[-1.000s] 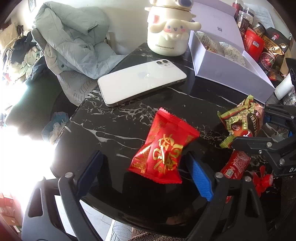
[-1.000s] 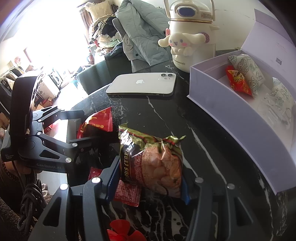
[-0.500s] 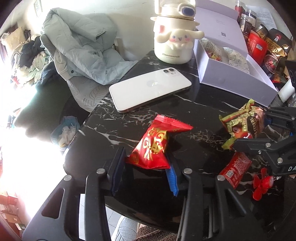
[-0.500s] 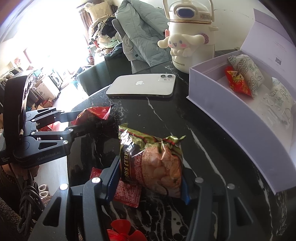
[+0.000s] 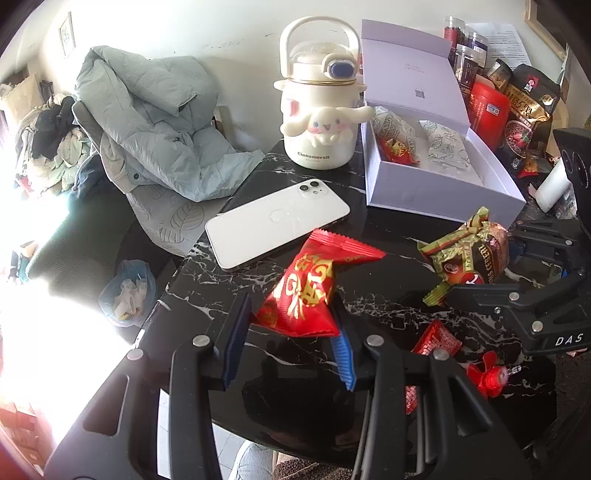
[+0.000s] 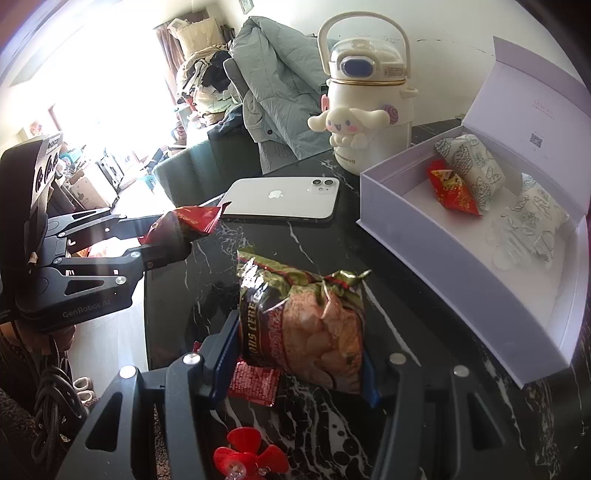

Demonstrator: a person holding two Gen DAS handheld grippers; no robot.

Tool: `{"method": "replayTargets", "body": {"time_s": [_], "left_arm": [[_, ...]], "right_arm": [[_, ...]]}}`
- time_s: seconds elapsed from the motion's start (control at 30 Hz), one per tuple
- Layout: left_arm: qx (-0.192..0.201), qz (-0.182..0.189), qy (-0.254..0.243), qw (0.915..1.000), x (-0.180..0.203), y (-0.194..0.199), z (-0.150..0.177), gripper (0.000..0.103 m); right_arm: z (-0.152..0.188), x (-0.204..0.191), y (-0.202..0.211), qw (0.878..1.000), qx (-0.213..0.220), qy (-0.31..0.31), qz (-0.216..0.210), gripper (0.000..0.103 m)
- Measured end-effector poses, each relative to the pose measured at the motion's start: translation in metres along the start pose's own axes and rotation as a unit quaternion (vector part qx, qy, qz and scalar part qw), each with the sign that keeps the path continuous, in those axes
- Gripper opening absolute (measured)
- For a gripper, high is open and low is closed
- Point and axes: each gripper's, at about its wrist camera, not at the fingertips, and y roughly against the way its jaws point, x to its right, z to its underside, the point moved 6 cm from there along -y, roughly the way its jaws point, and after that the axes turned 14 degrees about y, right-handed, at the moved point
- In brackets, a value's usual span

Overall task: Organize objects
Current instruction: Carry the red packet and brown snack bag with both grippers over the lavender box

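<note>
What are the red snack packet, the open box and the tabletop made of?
Red snack packet: glossy plastic film, crinkled, crimped ends. Lavender box: likely matte rigid cardboard, flat folded lid. Tabletop: polished black marble look, white veins, reflections; possibly imitation.

wall (image 5: 229,26): pale | table (image 5: 388,295): black marble | chair (image 5: 66,236): dark | window glare (image 6: 110,85): bright

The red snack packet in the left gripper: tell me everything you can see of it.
The red snack packet is a glossy foil pillow pack with gold characters and crimped, serrated end seals. It looks puffed and unopened. The left gripper pinches its lower end between blue ribbed pads, holding it tilted, top seal toward the white phone, lifted off the black marble table. Nothing else touches it.
</note>
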Motion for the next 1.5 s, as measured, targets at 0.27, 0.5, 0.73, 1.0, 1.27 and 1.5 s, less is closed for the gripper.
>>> {"method": "replayTargets", "body": {"time_s": [0.27,0.5,0.73,1.0,1.27,1.5], "left_arm": [[0.008,0.018,-0.029,0.9994,0.027,0.008,-0.006,0.04],[0.007,0.043,-0.056,0.9975,0.059,0.011,-0.007,0.04],[0.002,0.078,-0.082,0.9936,0.096,0.012,-0.005,0.04],[-0.005,0.11,-0.112,0.9876,0.13,0.013,0.002,0.04],[-0.015,0.133,-0.129,0.9826,0.154,0.011,0.001,0.04],[-0.017,0.142,-0.135,0.9804,0.165,0.006,-0.009,0.04]], "right_arm": [[0.009,0.011,0.028,0.999,0.016,-0.015,0.026,0.056],[0.027,0.023,0.053,0.998,0.021,-0.039,0.053,0.056],[0.052,0.033,0.074,0.994,0.024,-0.075,0.078,0.056],[0.078,0.04,0.094,0.988,0.028,-0.115,0.104,0.056],[0.088,0.048,0.105,0.983,0.033,-0.136,0.12,0.056],[0.079,0.057,0.113,0.982,0.036,-0.13,0.134,0.056]]}}
